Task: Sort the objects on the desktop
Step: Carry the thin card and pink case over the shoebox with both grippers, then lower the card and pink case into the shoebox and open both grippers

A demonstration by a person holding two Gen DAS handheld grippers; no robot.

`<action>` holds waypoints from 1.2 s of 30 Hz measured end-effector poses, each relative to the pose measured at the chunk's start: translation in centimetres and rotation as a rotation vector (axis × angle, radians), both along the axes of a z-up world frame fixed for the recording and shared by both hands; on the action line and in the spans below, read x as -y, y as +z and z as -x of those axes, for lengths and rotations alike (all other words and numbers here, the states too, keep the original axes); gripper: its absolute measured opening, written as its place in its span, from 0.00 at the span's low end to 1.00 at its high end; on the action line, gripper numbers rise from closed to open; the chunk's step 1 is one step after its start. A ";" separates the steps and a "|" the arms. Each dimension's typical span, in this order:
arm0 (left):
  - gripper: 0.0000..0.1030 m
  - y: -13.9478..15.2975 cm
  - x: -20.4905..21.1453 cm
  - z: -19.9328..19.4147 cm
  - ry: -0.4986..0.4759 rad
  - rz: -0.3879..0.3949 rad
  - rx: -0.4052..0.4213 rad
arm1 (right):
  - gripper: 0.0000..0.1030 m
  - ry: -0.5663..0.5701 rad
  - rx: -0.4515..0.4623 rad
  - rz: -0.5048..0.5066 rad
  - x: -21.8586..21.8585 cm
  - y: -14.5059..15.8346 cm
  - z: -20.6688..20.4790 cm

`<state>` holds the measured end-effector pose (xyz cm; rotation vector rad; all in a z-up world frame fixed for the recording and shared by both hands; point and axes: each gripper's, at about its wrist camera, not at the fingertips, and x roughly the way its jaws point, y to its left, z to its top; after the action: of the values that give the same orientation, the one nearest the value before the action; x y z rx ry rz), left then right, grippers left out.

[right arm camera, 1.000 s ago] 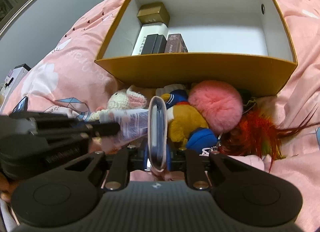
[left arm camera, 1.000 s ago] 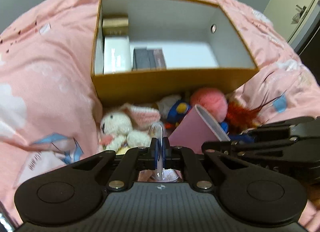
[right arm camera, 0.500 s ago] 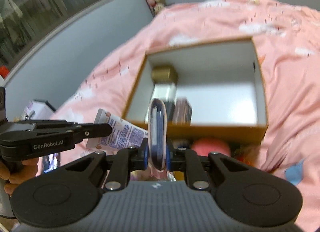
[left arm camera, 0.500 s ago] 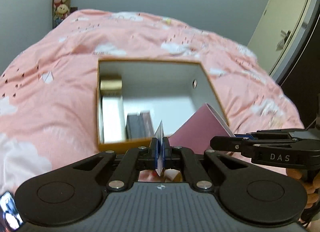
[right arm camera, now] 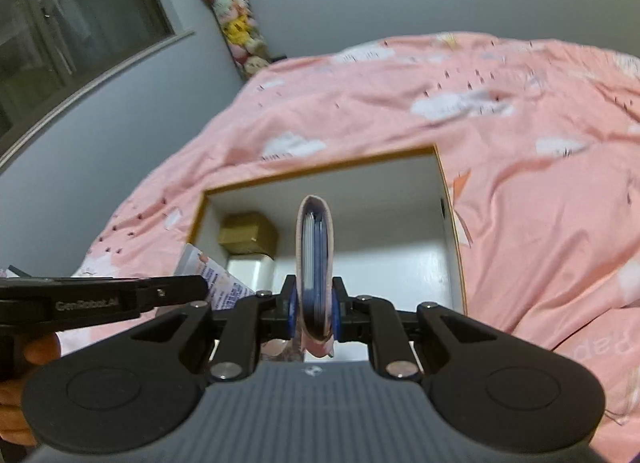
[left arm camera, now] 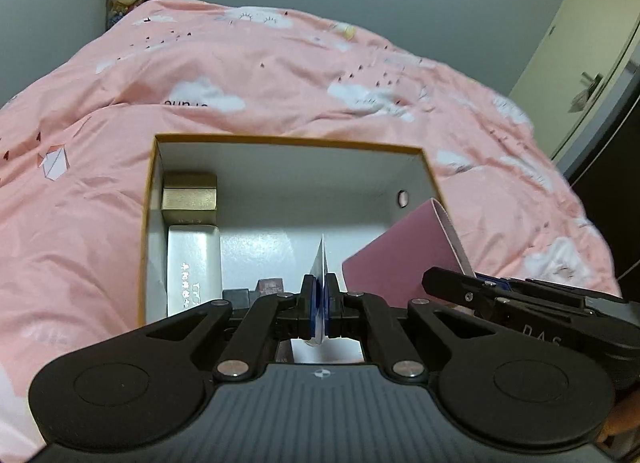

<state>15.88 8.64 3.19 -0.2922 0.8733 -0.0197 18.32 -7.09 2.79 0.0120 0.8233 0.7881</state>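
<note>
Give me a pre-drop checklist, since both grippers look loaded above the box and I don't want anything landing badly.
1. Left gripper shut on the flat packet: ok.
2. Right gripper shut on the pink wallet: ok.
3. Both items over the open box, not the pink quilt: ok.
4. Bare box floor to the right of the gold box and white box: ok.
5. Height of either item above the floor: cannot tell.
6. Gap between the two grippers: cannot tell.
</note>
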 end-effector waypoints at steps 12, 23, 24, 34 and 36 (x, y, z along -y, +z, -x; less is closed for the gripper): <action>0.03 -4.1 1.5 -2.5 -0.020 -0.062 -0.114 | 0.17 0.017 -0.095 0.070 -2.2 -5.1 -1.6; 0.03 -5.7 2.5 -2.6 -0.027 -0.116 -0.127 | 0.17 0.027 -0.119 0.110 -3.0 -6.8 -1.3; 0.03 -5.7 2.6 -2.5 -0.026 -0.124 -0.121 | 0.17 0.025 -0.118 0.112 -3.0 -6.8 -1.3; 0.06 -6.0 0.7 -2.2 -0.031 0.021 -0.120 | 0.18 0.038 -0.144 0.112 -3.2 -7.0 -1.3; 0.06 -5.9 0.0 -1.9 -0.017 0.059 -0.113 | 0.19 0.039 -0.158 0.110 -3.1 -7.0 -1.4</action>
<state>17.73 8.64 -2.75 -0.3433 0.9885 -0.0451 19.70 -3.94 -4.18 -0.0400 1.0180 0.7849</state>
